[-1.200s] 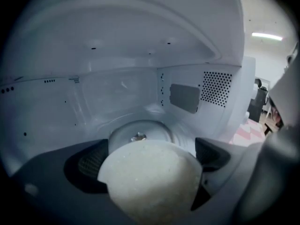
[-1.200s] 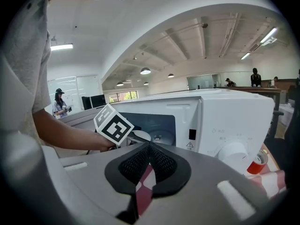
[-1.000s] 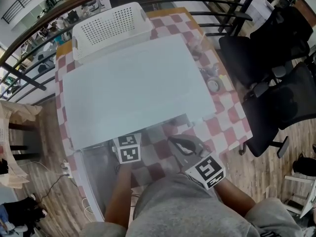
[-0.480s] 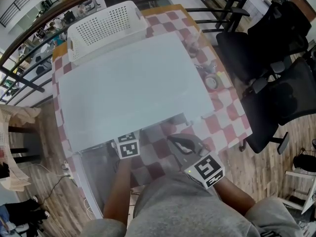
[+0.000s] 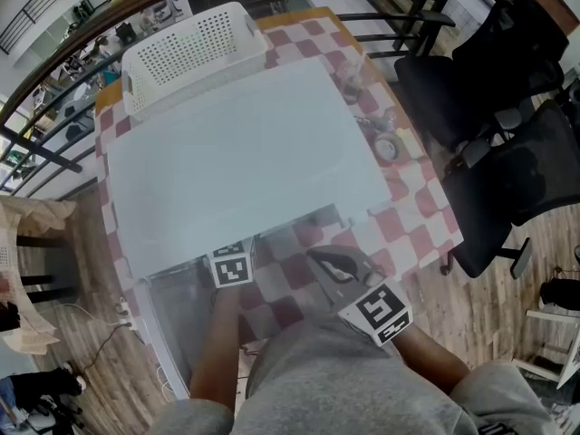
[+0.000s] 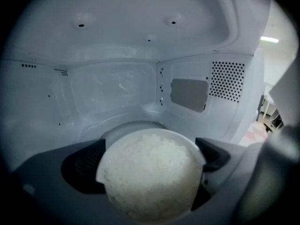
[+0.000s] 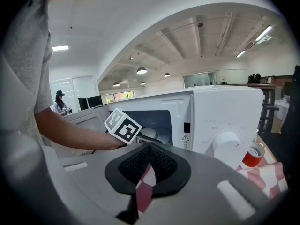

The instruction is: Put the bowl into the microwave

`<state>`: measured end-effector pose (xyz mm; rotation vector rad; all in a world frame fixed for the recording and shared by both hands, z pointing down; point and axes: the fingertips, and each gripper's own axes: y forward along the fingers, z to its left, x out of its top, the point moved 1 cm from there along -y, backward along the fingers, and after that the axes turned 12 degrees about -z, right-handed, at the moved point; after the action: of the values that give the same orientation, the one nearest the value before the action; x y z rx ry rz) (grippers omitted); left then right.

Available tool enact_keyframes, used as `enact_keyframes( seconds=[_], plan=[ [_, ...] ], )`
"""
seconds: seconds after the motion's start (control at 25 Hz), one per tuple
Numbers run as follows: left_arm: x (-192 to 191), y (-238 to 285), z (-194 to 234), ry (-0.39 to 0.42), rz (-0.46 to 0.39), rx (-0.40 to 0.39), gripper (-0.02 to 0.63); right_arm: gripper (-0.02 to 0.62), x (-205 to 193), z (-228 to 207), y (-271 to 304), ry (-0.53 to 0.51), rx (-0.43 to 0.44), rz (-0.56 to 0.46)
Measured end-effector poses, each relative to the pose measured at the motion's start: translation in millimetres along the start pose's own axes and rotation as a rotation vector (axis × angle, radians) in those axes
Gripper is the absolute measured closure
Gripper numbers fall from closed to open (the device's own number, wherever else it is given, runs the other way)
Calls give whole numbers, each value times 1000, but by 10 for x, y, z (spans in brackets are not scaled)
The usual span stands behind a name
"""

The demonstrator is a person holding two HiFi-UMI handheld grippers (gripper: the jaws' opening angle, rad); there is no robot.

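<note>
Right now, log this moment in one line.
left gripper: shut on bowl | bowl: inside microwave | right gripper: shut, empty, outside microwave

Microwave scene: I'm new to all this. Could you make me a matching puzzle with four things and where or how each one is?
Things:
1. white round bowl of rice
2. white perforated plastic basket
3. right tool
4. door of the white microwave

Places or states:
A. swung open
B. jaws shut on nothing, outside the oven
C. gripped by the left tool inside the oven cavity
D. on the checked table behind the oven

Pairs: 1-C, 2-D, 3-B, 4-A
</note>
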<state>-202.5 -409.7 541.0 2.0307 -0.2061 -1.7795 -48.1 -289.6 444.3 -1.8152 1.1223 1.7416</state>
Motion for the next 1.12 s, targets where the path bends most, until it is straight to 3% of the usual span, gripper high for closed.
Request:
enact_keyframes(
  seconds=[0.88,1.12],
  plan=[
    [25,-580,-143,5,-71,-15,25,597,77,242,-125,-26,-2,-43],
    [97,-900,-253,-43,-125,7,26,597,139,288,-228,-40,-32,-76]
  ],
)
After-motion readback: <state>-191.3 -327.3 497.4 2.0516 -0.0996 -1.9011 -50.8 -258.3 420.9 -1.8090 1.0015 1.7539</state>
